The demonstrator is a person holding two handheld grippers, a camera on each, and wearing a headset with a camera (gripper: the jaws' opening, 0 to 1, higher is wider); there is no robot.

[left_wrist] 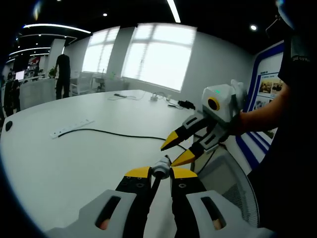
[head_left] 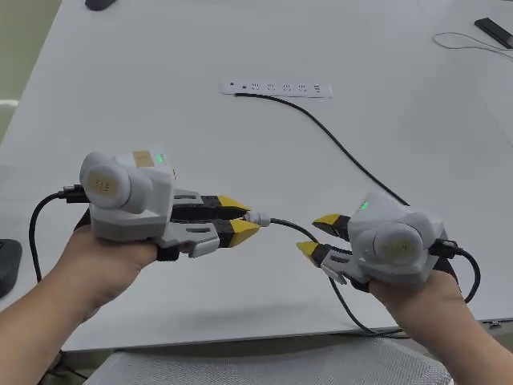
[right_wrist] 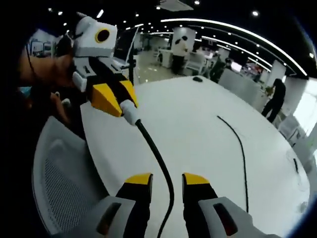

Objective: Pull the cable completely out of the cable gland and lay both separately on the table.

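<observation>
Over the near edge of the white table, with a power strip and its black cord lying well beyond, the left gripper is clenched on the white cable gland, whose black cable passes unclamped between the parted jaws of the right gripper.

- An open-plan office, seen around a large white table.
- On the table: a power strip.
- Beyond the table: big windows, ceiling light strips, a standing person.
- At the table's near edge: a mesh chair.
</observation>
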